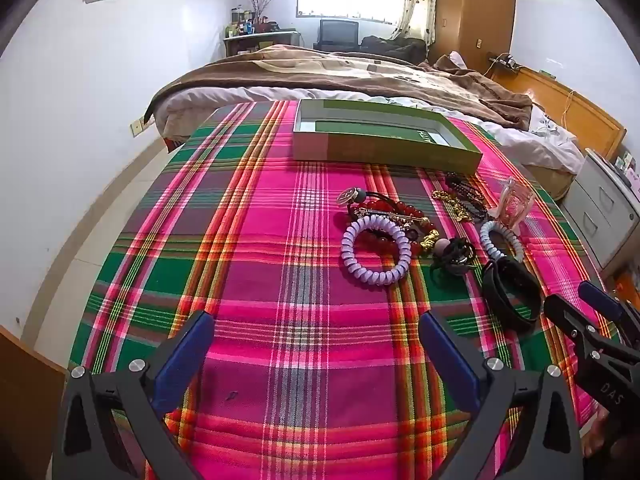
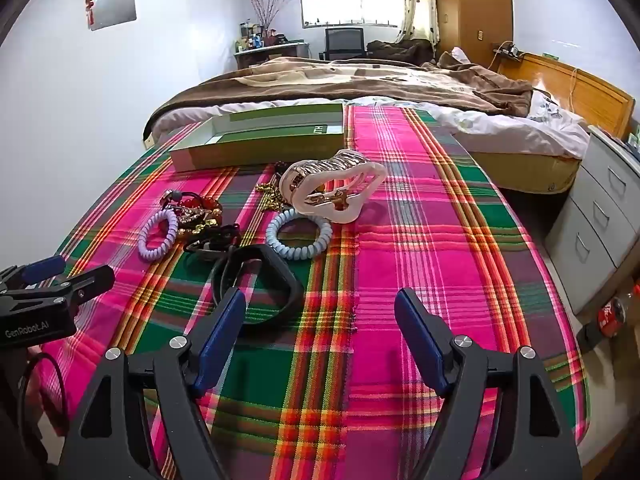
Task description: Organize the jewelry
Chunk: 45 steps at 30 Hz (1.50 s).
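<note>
Both grippers hover over a plaid cloth (image 1: pixel 280 208) in pink, green and orange that covers the work surface. Left gripper (image 1: pixel 316 344): blue-padded fingers (image 1: pixel 180 356) spread wide, nothing between them, bare cloth beneath. Right gripper (image 2: pixel 320 320): fingers (image 2: pixel 420 336) likewise spread wide and empty; its left finger tip overlaps a black band (image 2: pixel 264 280) in the right wrist view, contact cannot be told. Jewelry lies loose in a cluster on the cloth, ahead of both grippers and short of an open green box (image 1: pixel 380 140). Box sits at the far edge of the cloth, shallow, interior showing a white floor and a green insert; none of the jewelry is visible in it. Cluster contents: lilac spiral hair tie (image 1: pixel 374 250) lying partly over a red bead bracelet (image 1: pixel 384 208); a gold-toned hair pin (image 1: pixel 384 214) across the beads; a black hair elastic with a round charm (image 1: pixel 452 256) just beside the lilac tie; a pale blue spiral hair tie (image 2: pixel 298 236) near the black band; a gold chain (image 1: pixel 452 200) and dark bead strand (image 1: pixel 466 192) tangled together closer to the box; a cream claw hair clip (image 2: pixel 332 188) standing on the cloth, touching the pale blue tie. Beyond the cloth: a bed with a brown blanket (image 2: pixel 360 80)
</note>
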Each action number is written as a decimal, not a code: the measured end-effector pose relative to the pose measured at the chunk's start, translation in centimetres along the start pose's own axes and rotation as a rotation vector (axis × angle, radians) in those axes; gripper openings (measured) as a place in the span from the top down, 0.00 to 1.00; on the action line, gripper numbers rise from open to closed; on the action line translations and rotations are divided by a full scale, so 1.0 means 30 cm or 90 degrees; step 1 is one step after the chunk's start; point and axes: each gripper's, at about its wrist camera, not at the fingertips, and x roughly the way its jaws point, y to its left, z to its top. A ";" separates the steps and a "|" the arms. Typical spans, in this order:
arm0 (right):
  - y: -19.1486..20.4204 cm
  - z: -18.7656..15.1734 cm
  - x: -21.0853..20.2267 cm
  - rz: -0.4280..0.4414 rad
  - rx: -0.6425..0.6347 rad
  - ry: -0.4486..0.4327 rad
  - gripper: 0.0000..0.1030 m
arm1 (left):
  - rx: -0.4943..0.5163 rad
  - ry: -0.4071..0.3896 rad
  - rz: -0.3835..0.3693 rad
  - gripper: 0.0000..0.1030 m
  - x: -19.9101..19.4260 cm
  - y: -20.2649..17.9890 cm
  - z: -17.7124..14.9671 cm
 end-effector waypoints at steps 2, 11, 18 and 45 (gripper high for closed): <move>-0.003 -0.001 0.000 -0.001 0.001 -0.002 0.25 | -0.002 0.000 0.001 0.00 -0.001 0.000 -0.001; 0.002 0.003 -0.015 0.002 0.001 -0.005 0.25 | -0.005 -0.001 0.004 0.00 -0.006 0.020 -0.016; 0.012 0.000 -0.016 0.009 -0.003 -0.003 0.25 | -0.005 0.002 0.010 0.00 -0.014 0.009 -0.010; 0.027 -0.004 -0.013 0.012 -0.009 -0.005 0.25 | -0.006 0.010 0.016 0.00 -0.018 0.021 -0.019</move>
